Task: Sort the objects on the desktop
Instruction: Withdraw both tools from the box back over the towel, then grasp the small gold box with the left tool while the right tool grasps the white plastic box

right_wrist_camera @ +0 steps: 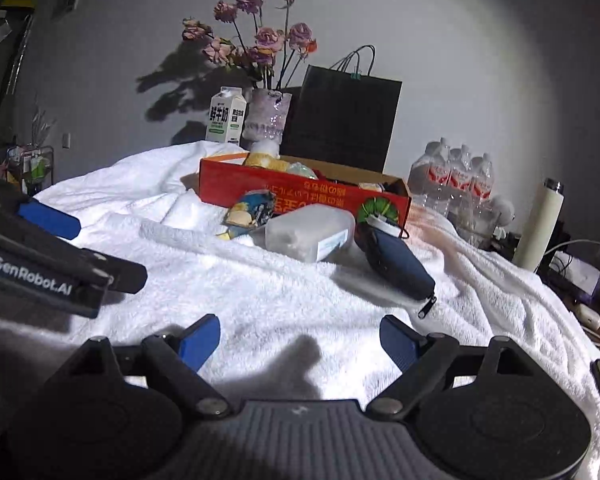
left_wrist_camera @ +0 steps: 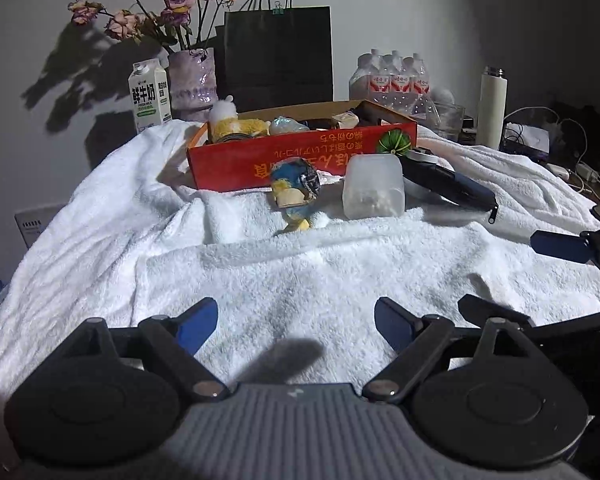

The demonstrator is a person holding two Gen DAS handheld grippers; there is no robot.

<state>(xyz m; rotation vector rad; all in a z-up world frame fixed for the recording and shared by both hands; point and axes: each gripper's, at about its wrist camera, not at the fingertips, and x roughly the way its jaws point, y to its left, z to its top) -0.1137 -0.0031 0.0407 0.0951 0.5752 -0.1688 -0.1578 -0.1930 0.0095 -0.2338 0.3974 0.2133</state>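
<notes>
A: Jaws first, left wrist view: the left gripper [left_wrist_camera: 295, 326] stands wide open over the white towel [left_wrist_camera: 300, 272], blue pads apart, nothing between them. At the right edge the right gripper [left_wrist_camera: 548, 268] shows in part, one blue pad visible, nothing in it.

B: And the things to sort?

A: Ahead on the towel, in front of the red box [left_wrist_camera: 300, 152]: a small wrapped snack packet [left_wrist_camera: 296, 188] leaning against the box front, a cloudy plastic container [left_wrist_camera: 374, 186] just beside it, and a dark blue zip pouch [left_wrist_camera: 448, 184] to the right, touching the container. The box already holds a yellow plush toy [left_wrist_camera: 236, 120] and other small items (too jumbled to name).

B: Behind?

A: A milk carton [left_wrist_camera: 149, 94], a vase of dried roses [left_wrist_camera: 192, 76], a black paper bag [left_wrist_camera: 278, 56], a pack of water bottles [left_wrist_camera: 392, 76] and a white flask [left_wrist_camera: 492, 108] by the wall.

B: Right wrist view?

A: The right gripper [right_wrist_camera: 300, 342] is also spread wide and empty above the towel [right_wrist_camera: 260, 292]. The left gripper [right_wrist_camera: 48, 220] enters from the left edge. The packet [right_wrist_camera: 246, 210], container [right_wrist_camera: 310, 236] and pouch [right_wrist_camera: 396, 260] lie in a row before the box [right_wrist_camera: 300, 196], well apart from both grippers.
</notes>
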